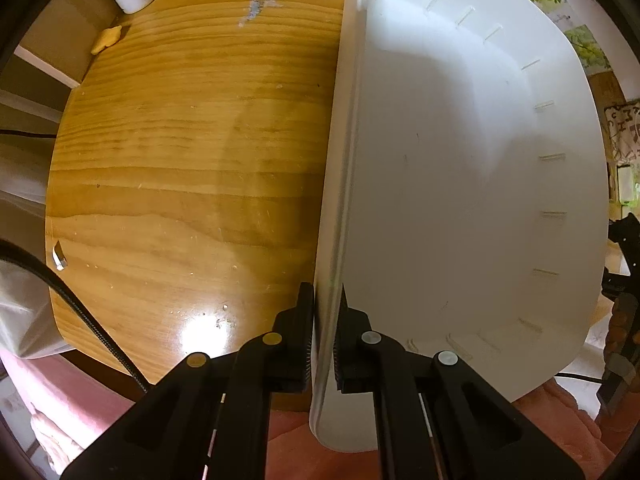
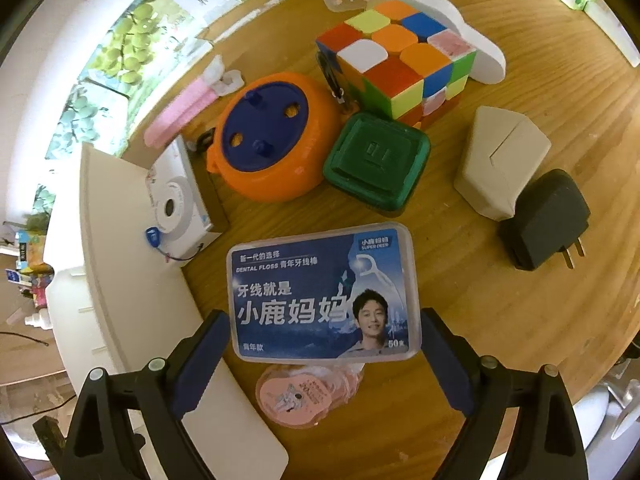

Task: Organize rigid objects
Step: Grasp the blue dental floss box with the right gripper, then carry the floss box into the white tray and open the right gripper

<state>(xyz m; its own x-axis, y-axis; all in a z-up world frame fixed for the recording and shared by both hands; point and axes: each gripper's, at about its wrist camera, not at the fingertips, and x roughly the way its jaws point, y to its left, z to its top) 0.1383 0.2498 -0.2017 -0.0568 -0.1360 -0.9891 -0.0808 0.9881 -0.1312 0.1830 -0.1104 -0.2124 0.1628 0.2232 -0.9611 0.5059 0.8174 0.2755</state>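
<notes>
So the left gripper (image 1: 323, 320) has its jaws pinched tight on the rim of a white bin (image 1: 460, 160) that sits at the edge of the wooden table (image 1: 180, 160), pointing pretty much straight down. The bin looks empty from that view. The right gripper (image 2: 324, 352) is spread wide, hovering over a dental floss box (image 2: 324, 294) near the table's near edge, jaws either side of it but not touching as far as I can tell.

What could go wrong: the floss box is wide and smooth plastic, nearly as wide as the open jaws, so if the gripper drops a bit off-centre one finger could land on the lid instead of beside it. It also sits partly over a pink round packet (image 2: 304, 396), so it may be tilted and could skid when squeezed. And the left grip is on a thin rim only, so a tug might tip the bin.

Count on the table, right view: one floss box, one pink packet, one puzzle cube (image 2: 396, 64), one orange and blue round toy (image 2: 268, 144), one green square case (image 2: 376, 160), one black charger plug (image 2: 548, 220), one beige block (image 2: 500, 164), one white boxed item (image 2: 180, 208), one pink strip (image 2: 180, 112).
</notes>
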